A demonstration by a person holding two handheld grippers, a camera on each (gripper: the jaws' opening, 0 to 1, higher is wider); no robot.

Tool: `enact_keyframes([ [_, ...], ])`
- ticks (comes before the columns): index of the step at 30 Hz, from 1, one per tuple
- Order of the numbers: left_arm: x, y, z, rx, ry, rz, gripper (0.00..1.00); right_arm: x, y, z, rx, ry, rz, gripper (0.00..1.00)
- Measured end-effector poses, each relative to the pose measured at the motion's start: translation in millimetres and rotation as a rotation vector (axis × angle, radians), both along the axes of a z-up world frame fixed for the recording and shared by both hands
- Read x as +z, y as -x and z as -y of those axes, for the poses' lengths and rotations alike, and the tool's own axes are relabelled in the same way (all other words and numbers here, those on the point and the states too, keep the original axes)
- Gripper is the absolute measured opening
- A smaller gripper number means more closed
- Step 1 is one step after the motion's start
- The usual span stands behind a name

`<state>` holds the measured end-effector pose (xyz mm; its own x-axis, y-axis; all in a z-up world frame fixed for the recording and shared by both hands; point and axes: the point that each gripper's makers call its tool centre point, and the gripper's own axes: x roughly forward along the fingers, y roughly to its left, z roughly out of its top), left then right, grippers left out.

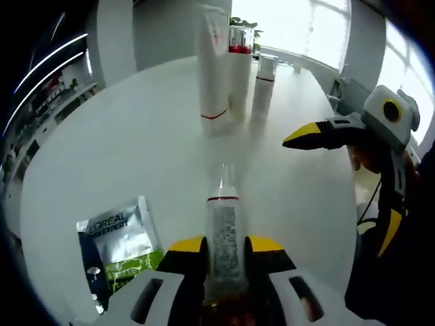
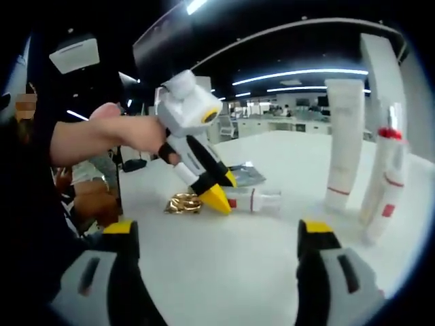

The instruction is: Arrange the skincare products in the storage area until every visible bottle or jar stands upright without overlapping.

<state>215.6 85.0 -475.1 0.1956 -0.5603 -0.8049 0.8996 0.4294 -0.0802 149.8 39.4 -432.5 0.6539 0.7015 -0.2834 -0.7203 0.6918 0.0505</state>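
Bare white table [image 1: 122,136] lies open left of the three upright tubes [image 1: 213,68] standing close together at the far edge, while a sachet [image 1: 122,241] near the lying bottle [image 1: 224,238] crowds the near left.

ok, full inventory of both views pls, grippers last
Standing tubes: three, white with red bands, upright in a cluster at the table's far side.
Lying bottle: one, clear with white label and red ring, on its side between the left gripper's jaws; its cap looks gold.
Sachet: one, silver and green, flat on the table beside the bottle.
Table: one, white, round.
Left gripper: yellow-tipped, closed around the lying bottle.
Right gripper: yellow-tipped, open, empty, above the table.
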Motion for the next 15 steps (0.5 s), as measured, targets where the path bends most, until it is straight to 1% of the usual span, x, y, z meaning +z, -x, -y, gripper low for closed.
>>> enact_keyframes([
  [3, 0.2, 0.2, -0.2, -0.001, -0.007, -0.011, 0.22, -1.4, 1.0, -0.8, 0.000, -0.001, -0.003, 0.97],
  [6, 0.1, 2.2, 0.2, -0.022, -0.032, -0.018, 0.23, -3.1, 2.5, -2.1, 0.004, 0.001, -0.008, 0.97],
  [8, -0.6, 1.9, -0.8, -0.049, -0.067, -0.005, 0.23, -4.2, 3.3, -4.2, 0.006, -0.002, -0.010, 0.97],
  [10, -0.9, 1.8, -0.1, -0.060, -0.087, 0.001, 0.22, -3.4, 4.2, -5.0, 0.006, -0.003, -0.009, 0.97],
  [13, -0.6, 3.4, 0.8, -0.084, -0.090, 0.007, 0.21, -3.4, 4.3, -5.0, 0.005, -0.006, -0.010, 0.97],
  [14, 0.1, 2.7, 1.1, -0.109, -0.094, 0.035, 0.21, -3.4, 4.3, -5.1, 0.005, -0.006, -0.010, 0.97],
  [15, 0.3, 3.7, 1.4, -0.108, -0.094, 0.041, 0.20, -3.8, 4.3, -4.9, 0.004, -0.007, -0.012, 0.97],
])
